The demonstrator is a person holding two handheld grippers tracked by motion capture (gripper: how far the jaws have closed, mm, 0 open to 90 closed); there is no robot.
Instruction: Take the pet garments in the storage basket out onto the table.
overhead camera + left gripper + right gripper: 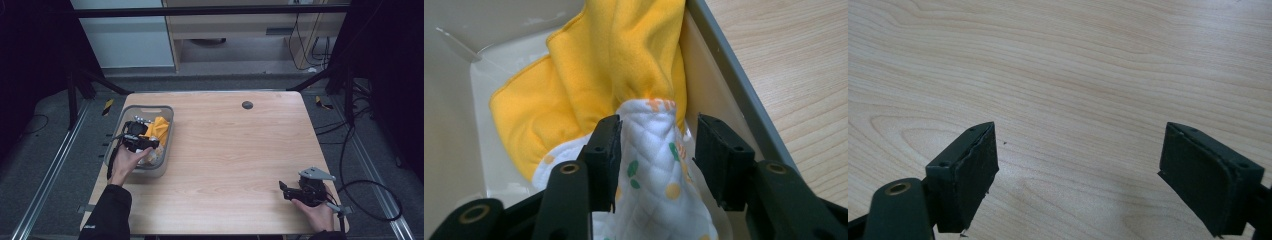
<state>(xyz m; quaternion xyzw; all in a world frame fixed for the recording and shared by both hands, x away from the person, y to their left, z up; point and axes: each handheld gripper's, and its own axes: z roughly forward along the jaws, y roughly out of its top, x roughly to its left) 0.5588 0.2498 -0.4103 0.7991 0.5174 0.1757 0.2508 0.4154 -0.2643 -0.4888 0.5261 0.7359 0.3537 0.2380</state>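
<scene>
1. A white quilted cloth and a yellow cloth lie in the grey bin near the desk's left edge.
2. The left claw straddles the quilted cloth, jaws parted.
3. The right claw gapes wide over bare desk near the front right corner.

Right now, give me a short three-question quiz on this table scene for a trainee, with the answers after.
1. True or false: the right gripper holds a cloth.
2. Which cloth sits between the left gripper's jaws? A) the yellow cloth B) the white quilted cloth C) neither
3. Fill in: both cloths lie inside the grey ____ at the table's left side.

Key
1. False. Its jaws stand wide apart over bare wood.
2. B. The jaws straddle it, with a gap on one side, so they are not yet clamped.
3. bin
</scene>
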